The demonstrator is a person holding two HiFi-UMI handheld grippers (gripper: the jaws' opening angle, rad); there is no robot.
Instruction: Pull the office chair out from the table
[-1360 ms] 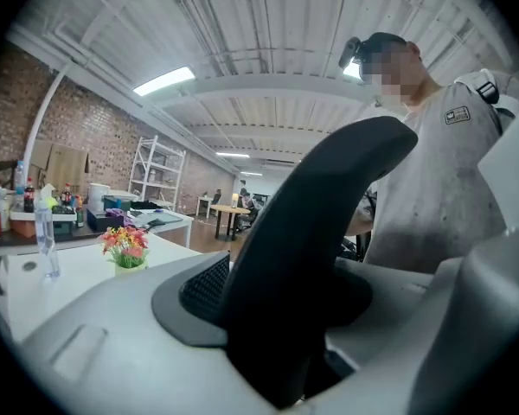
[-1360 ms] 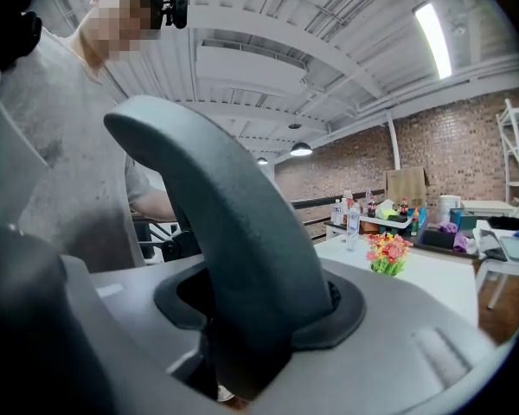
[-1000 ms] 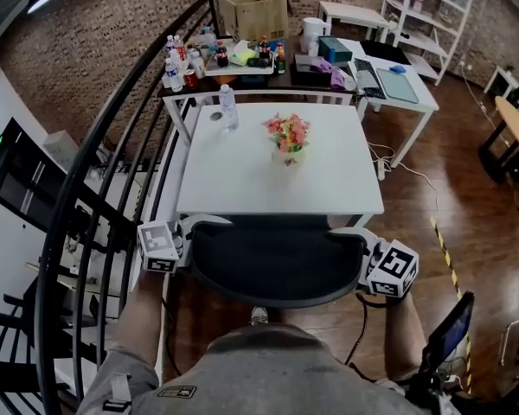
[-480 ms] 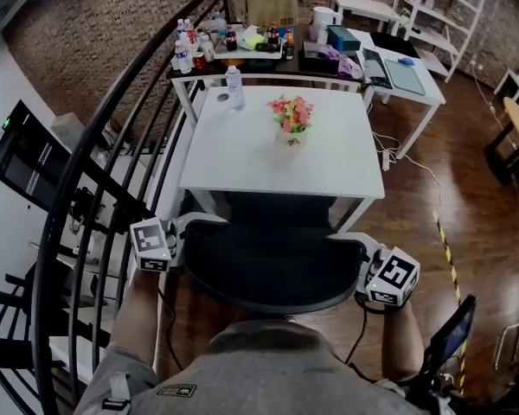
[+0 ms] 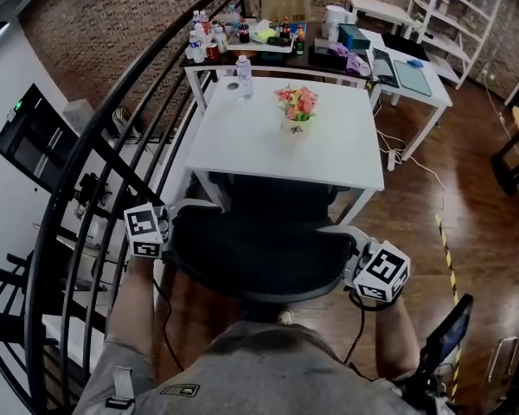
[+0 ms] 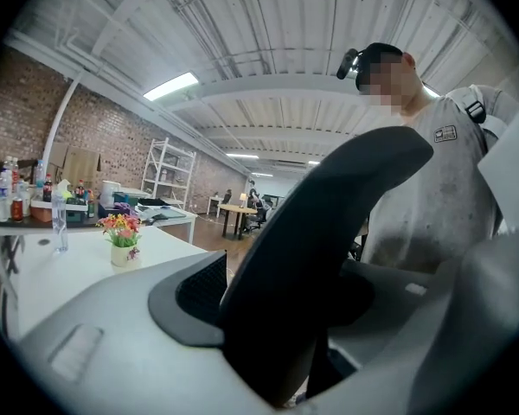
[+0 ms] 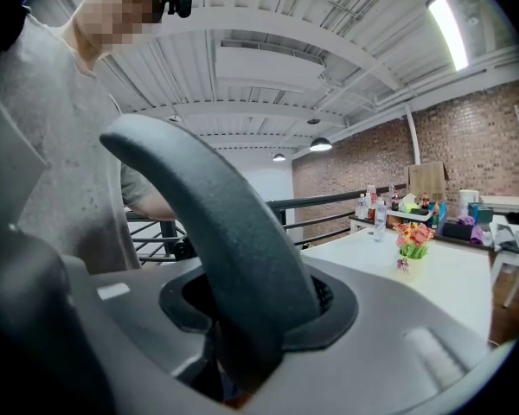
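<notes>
Closest to us are the two tools, one at each end of the backrest. The left gripper (image 5: 160, 232) has the black rim of the office chair (image 5: 259, 253) between its jaws. The rim fills the gap, though the jaws are opening a bit on it right now. The right gripper (image 5: 353, 264) is clamped on the opposite end of the same curved rim, which fills its gap too.

The chair's back sits right in front of us, and the seat end reaches up to the near edge of the white table (image 5: 242, 150), looks like partly tucked under it. So we'd call the pull underway, not finished.

On handling, we reckon the chair is heavyish but should roll if it has castors (we can't see the base). The rim looks like stiff, smooth plastic around mesh, so it could slip out of a loose pinch. We'd grab the rim itself, not the mesh, low on both sides, and pull evenly so it doesn't swivel.

Further out on the table are a little flower pot (image 5: 297, 111) and a water bottle (image 5: 244, 76), both tippy if the table gets bumped. The black railing (image 5: 112, 145) runs close on our left.
</notes>
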